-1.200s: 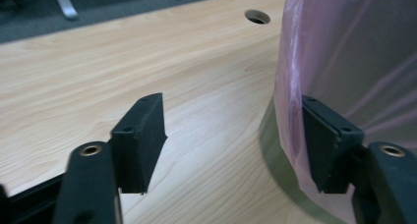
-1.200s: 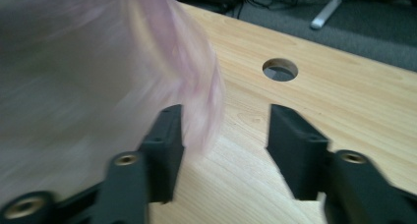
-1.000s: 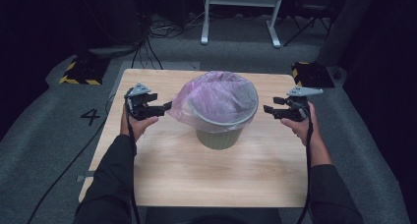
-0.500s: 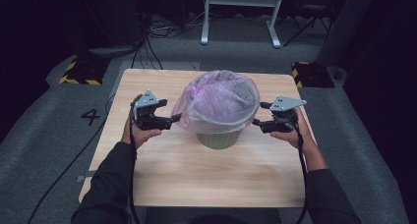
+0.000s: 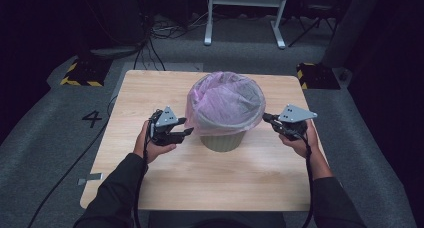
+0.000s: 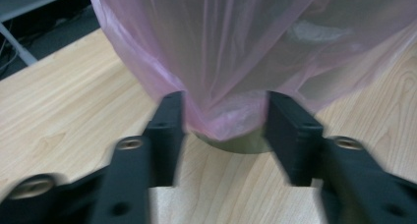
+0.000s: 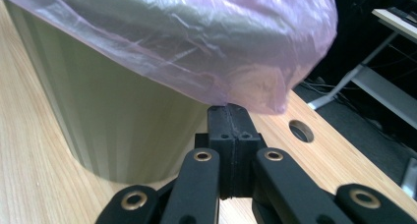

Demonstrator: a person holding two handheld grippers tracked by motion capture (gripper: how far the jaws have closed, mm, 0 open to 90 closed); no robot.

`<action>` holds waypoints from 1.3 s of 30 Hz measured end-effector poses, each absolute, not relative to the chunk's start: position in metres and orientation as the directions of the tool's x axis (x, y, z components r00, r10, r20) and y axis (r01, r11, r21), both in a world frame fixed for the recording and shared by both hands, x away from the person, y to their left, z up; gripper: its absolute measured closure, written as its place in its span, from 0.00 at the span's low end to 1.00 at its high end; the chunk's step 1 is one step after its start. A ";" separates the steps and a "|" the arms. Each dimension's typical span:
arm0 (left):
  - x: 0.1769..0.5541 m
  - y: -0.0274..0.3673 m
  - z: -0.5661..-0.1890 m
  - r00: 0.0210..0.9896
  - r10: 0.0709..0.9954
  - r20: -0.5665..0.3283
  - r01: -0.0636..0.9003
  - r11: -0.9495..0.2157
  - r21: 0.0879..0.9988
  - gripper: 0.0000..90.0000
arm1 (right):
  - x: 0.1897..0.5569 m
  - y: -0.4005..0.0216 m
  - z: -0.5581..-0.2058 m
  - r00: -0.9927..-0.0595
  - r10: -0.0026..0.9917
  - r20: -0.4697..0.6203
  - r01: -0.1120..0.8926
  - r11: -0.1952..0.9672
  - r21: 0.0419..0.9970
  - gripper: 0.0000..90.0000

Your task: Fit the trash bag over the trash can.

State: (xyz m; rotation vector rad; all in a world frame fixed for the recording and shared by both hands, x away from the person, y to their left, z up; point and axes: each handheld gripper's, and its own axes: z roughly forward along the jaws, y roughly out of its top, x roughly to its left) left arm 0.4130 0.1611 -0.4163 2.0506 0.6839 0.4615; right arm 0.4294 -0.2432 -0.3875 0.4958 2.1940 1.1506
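2 grippers flank bin [image 5: 223, 138]: R gripper [image 5: 265, 118] pinches bag [image 5: 225, 100] hem right side; L gripper [image 5: 186, 127] closing, jaws straddle left hem, not yet pressing.

A pale green ribbed waste bin [image 5: 223, 139] is standing upright near the middle of the light wooden table [image 5: 165, 185], its mouth lined with a translucent pink plastic bag [image 5: 225, 102]. The bag's upper part is draping over the rim and hanging loosely down the outside of the bin (crumpled and wrinkled along its lower edge), while the bin's lower wall is showing bare beneath it. The liner is sagging into the bin's hollow.
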 end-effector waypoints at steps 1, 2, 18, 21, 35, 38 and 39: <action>0.413 0.161 -0.416 0.778 0.626 0.061 0.291 -0.444 0.848 0.66 | 0.428 -0.244 -0.388 -0.748 0.571 -0.338 0.048 0.554 0.831 1.00; 0.411 0.161 -0.419 0.784 0.616 0.077 0.265 -0.445 0.855 0.75 | 0.426 -0.246 -0.389 -0.754 0.566 -0.333 0.048 0.553 0.832 1.00; 0.403 0.159 -0.431 0.794 0.607 0.027 0.288 -0.415 0.863 0.54 | 0.396 -0.243 -0.404 -0.653 0.635 -0.413 0.027 0.564 0.825 0.45; 0.402 0.160 -0.430 0.791 0.611 0.011 0.290 -0.392 0.873 0.43 | 0.397 -0.241 -0.402 -0.624 0.653 -0.430 0.022 0.564 0.825 0.41; 0.413 0.151 -0.428 0.769 0.636 0.059 0.280 -0.419 0.864 0.57 | 0.412 -0.218 -0.400 -0.503 0.657 -0.561 -0.026 0.638 0.770 0.80; 0.415 0.150 -0.429 0.764 0.640 0.084 0.264 -0.429 0.864 0.80 | 0.410 -0.219 -0.397 -0.511 0.659 -0.552 -0.035 0.626 0.779 0.98; 0.415 0.150 -0.429 0.761 0.641 0.097 0.258 -0.437 0.862 0.80 | 0.408 -0.219 -0.396 -0.521 0.655 -0.547 -0.034 0.624 0.781 1.00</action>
